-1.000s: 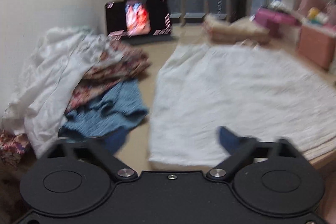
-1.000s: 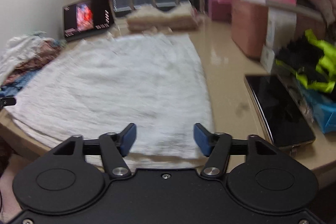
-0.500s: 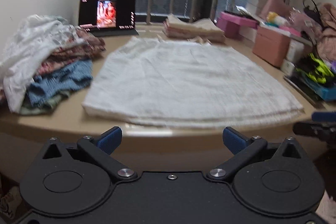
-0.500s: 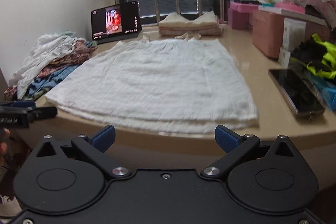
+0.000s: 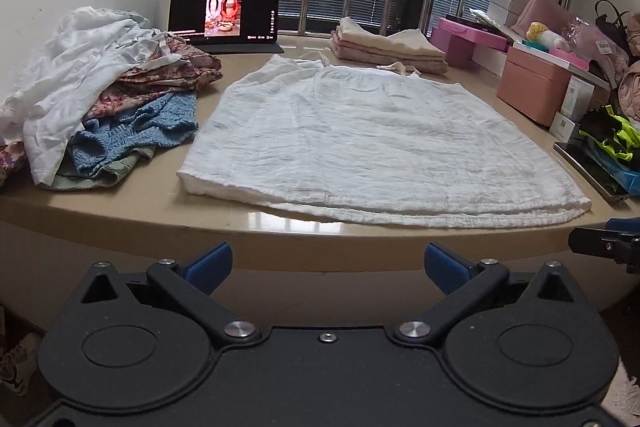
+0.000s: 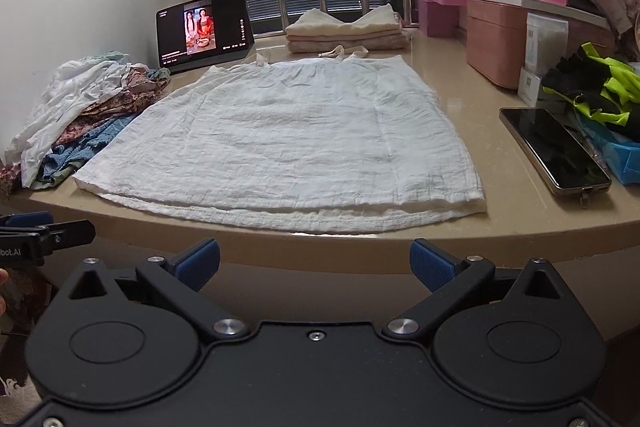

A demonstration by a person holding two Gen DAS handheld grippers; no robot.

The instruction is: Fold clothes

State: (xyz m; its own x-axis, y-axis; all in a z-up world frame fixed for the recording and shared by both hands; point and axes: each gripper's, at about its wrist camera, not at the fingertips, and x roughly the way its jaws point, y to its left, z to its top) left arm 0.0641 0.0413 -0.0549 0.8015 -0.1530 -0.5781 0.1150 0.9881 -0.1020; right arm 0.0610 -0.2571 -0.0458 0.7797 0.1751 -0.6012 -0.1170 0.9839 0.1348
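The white skirt point(image 6: 276, 143) lies flat mid-tabletop, hem along the near edge. Left gripper point(image 5: 326, 265) and right gripper point(image 6: 315, 261) hang off that edge, jaws apart, empty. Pinching only the top layer at the hem would probably leave the lower layer behind and skew the fold; the phone point(image 6: 554, 151) near the right edge could get swept.

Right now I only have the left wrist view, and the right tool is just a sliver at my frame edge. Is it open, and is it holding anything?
Observer: The right tool is open, with nothing between its pads, and it is short of the table edge.
Operator: And the dark slab cut off at my right edge?
Observer: That is a phone with a dark screen. It lies flat on the table, to the right of the white garment and apart from it.
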